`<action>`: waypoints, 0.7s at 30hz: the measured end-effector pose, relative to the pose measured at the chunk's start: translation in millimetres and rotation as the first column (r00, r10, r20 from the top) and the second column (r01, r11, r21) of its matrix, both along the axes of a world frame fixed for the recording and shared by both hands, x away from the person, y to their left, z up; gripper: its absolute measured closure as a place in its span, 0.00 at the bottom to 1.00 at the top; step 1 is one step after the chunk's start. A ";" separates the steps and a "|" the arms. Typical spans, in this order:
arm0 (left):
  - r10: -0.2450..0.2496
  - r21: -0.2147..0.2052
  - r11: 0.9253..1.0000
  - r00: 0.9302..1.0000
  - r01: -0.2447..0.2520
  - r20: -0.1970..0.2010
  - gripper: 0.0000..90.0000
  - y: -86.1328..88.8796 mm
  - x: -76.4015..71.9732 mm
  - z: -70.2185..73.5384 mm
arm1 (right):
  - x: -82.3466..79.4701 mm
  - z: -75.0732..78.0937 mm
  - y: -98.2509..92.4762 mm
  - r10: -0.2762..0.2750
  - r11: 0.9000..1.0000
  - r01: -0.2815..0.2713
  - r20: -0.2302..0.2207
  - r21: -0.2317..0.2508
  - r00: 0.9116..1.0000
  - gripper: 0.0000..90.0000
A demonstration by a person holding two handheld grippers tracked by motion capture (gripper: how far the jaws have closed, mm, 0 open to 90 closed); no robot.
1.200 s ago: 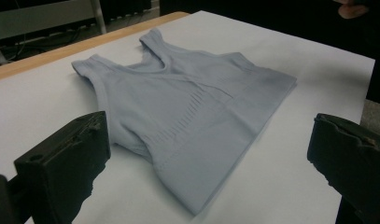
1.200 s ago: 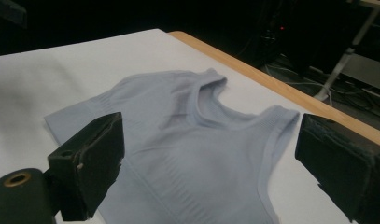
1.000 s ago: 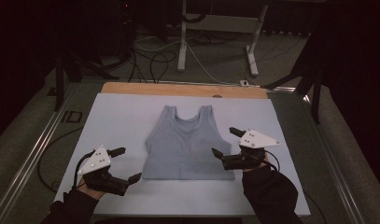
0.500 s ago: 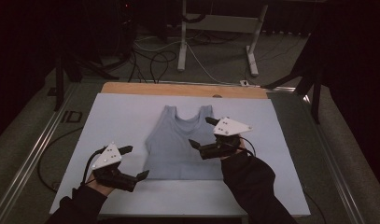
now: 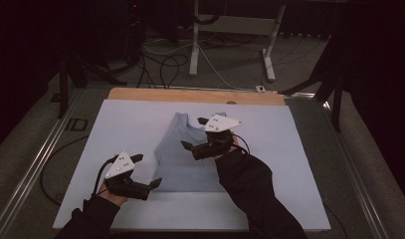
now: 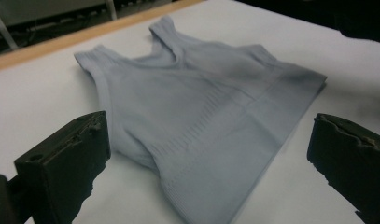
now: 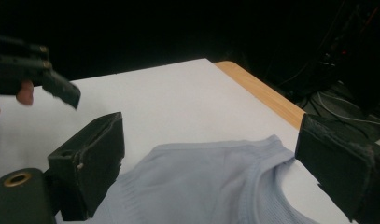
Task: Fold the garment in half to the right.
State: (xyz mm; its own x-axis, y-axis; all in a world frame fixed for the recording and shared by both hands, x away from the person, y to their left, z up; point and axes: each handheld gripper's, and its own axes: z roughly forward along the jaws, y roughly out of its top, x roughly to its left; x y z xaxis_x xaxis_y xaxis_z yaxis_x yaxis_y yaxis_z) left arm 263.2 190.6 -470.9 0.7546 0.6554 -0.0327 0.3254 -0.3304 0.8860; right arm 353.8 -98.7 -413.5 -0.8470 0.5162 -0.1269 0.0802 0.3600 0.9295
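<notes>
The right hand-held gripper [image 5: 196, 135] has swung in from the right edge of the pale blue tank top [image 5: 187, 157] over the last second and now hangs above its upper middle, near the neckline; its jaws stand wide apart with nothing between them. The left hand-held gripper [image 5: 148, 170] has crept from well left of the garment to the lower left corner of it, jaws likewise spread and empty — in the left gripper view the hem corner lies between them and a little ahead. I read this as both hands closing in on their grasp points, the left for the hem corner, the right for a strap or the neck edge, most likely to start a fold. No cloth has been lifted yet.

The tank top lies flat and front-up in the middle of the white sheet on the bench [image 5: 309, 164], straps toward the wooden far edge [image 5: 190, 94], hem toward the person.

Much is hard to judge. From the high view I cannot tell how far above the fabric the right hand-held gripper hovers, or whether its lower jaw brushes it. The person's dark right sleeve [image 5: 250, 184] covers the garment's lower right corner. In the right gripper view the shoulder strap [image 7: 267, 154] shows, but the body runs off the bottom edge, and the room behind is black — the other gripper there is a dim shape at upper left
</notes>
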 end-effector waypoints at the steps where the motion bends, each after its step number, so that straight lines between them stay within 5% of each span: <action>1: -0.004 -0.002 1.000 1.000 0.004 -0.013 0.00 0.4 1.5 -3.1 | 1.5 -0.7 2.2 0.003 1.000 -0.003 -0.002 -0.001 1.000 0.09; 5: -0.001 -0.008 1.000 0.998 0.001 -0.059 0.00 0.0 7.0 -17.3 | 6.6 -5.8 9.2 0.007 1.000 -0.007 -0.007 -0.016 1.000 0.09; 12: -0.006 0.099 0.995 0.989 0.020 -0.146 0.02 -9.0 17.3 -34.4 | 15.4 -17.9 12.9 0.001 1.000 -0.002 -0.035 -0.026 0.999 0.09; 21: 0.016 0.129 0.992 0.972 0.015 -0.233 0.14 -9.0 29.8 -45.4 | 19.1 -31.1 16.4 -0.001 0.999 -0.001 -0.054 -0.046 0.999 0.09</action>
